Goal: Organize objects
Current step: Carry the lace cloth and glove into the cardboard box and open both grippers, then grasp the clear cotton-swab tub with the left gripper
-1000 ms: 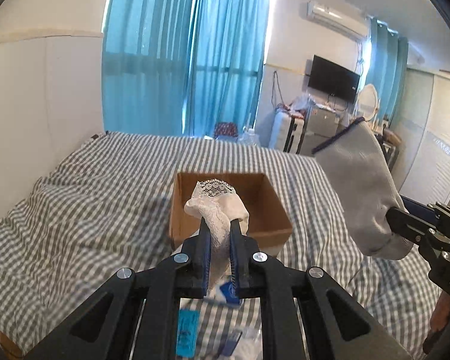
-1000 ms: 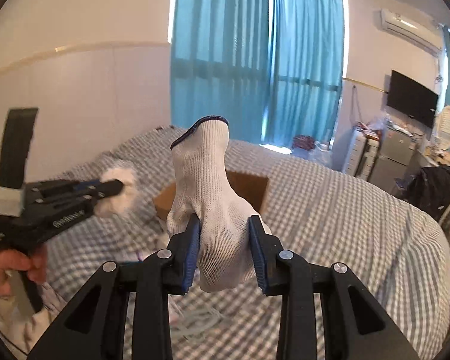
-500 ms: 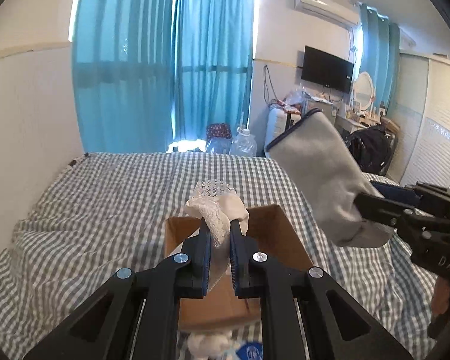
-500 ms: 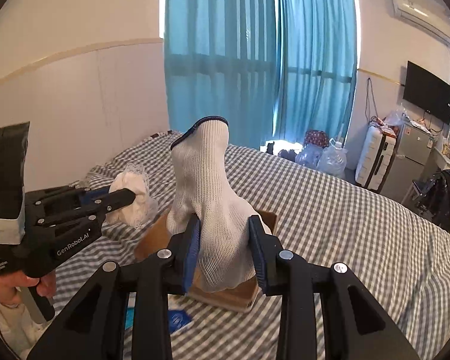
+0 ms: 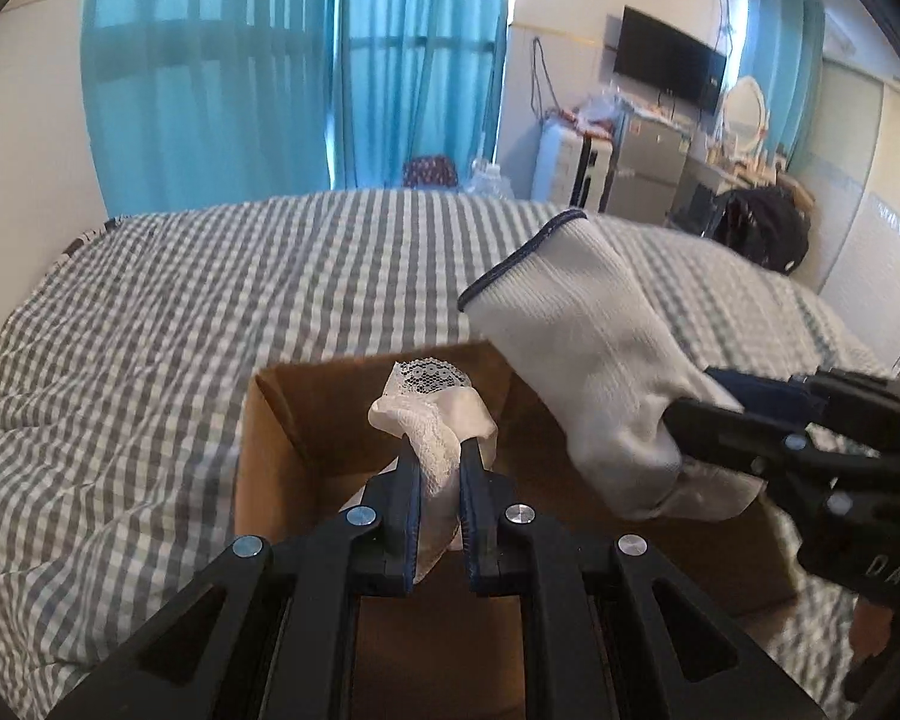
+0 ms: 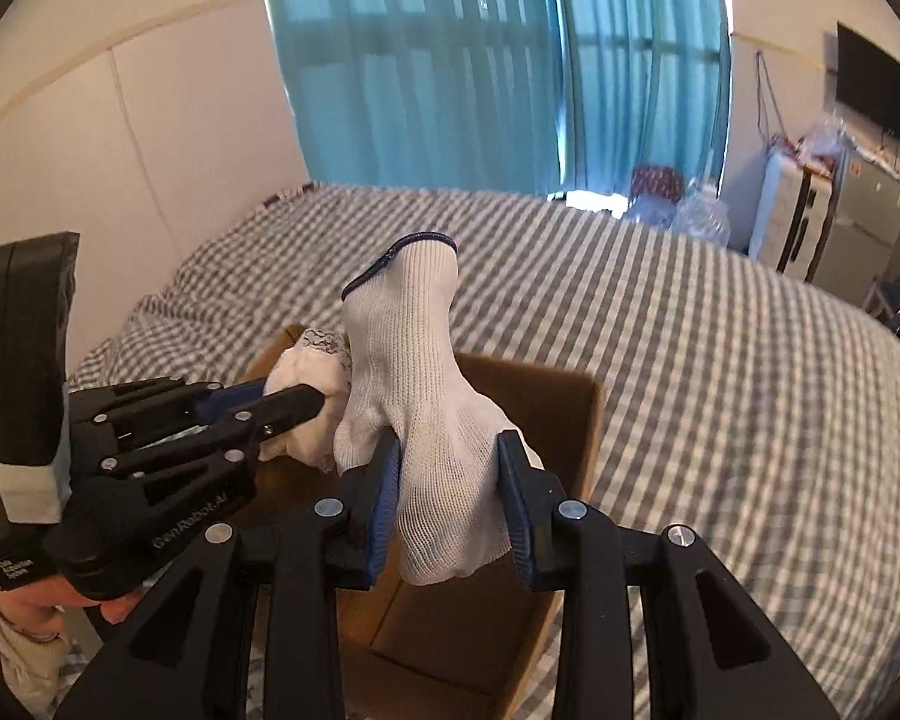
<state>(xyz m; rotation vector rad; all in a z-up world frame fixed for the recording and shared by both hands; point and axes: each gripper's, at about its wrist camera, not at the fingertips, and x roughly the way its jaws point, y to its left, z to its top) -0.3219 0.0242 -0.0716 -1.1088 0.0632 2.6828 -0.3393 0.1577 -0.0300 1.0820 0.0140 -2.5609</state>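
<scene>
Inspection finds both grippers over an open cardboard box [image 5: 282,420] that sits on a bed covered in grey-and-white checked bedding [image 5: 150,312]. We note the left gripper [image 5: 437,480] with its jaws clamped on a small white lace-trimmed cloth [image 5: 432,402]; the cloth is pinched thin between the blue pads and stands bunched above the fingertips, its lace edge uppermost. In the left wrist view this cloth is framed by the box opening, with the brown inner walls showing behind and to either side of it. We record the right gripper [image 6: 450,480] with its jaws closed on a white knitted glove [image 6: 414,372] with a dark blue cuff; the pads press on the palm part, the cuff points upward and away, and the finger end hangs bunched below the pads. In the right wrist view the glove is likewise held above the box interior [image 6: 558,408], whose floor shows beneath the fingers. The two held items lie close together, the lace cloth just beside the glove's left flank; we cannot tell whether they touch. A person's hand [image 6: 60,591] grips the left gripper's handle at the lower left of that view. Blue curtains [image 5: 294,72] hang beyond the bed, and a wall-mounted television [image 5: 669,69] is at the far right.
</scene>
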